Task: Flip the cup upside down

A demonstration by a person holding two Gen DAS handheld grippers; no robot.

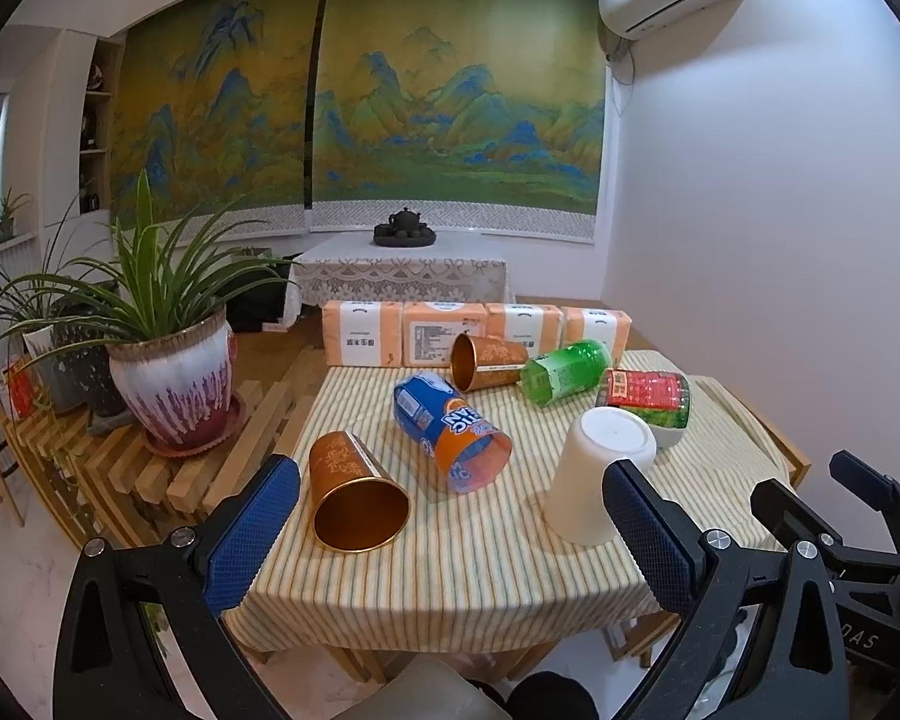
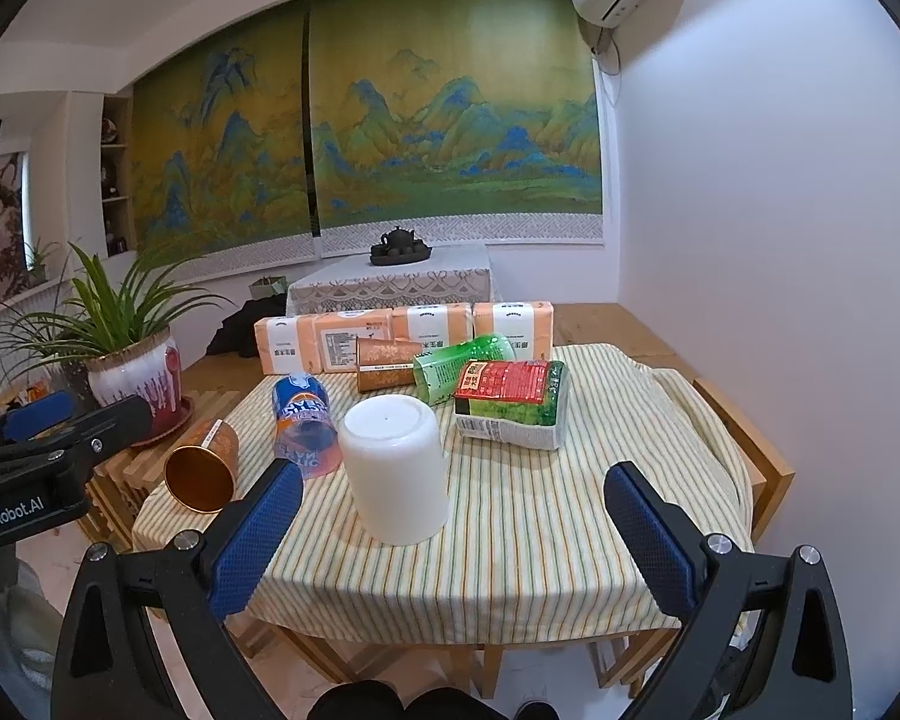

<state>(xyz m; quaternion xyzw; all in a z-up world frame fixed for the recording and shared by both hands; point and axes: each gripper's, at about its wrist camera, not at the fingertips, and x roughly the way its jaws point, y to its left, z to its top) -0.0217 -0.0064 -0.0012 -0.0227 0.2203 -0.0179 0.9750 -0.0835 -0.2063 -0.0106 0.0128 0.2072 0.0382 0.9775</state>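
Note:
A white cup (image 1: 600, 474) stands upside down, base up, on the striped tablecloth (image 1: 462, 564); it also shows in the right wrist view (image 2: 396, 465). A copper cup (image 1: 357, 501) lies on its side near the front left, mouth toward me, and shows in the right wrist view (image 2: 203, 471). A second copper cup (image 1: 487, 361) lies on its side at the back. My left gripper (image 1: 450, 534) is open and empty, held before the table's front edge. My right gripper (image 2: 453, 531) is open and empty, just in front of the white cup.
A blue-orange bottle (image 1: 450, 429), a green bottle (image 1: 564, 372) and a red-green packet (image 1: 645, 399) lie mid-table. Orange tissue packs (image 1: 408, 333) line the back edge. A potted plant (image 1: 171, 378) stands on a slatted bench at left. A wall is at right.

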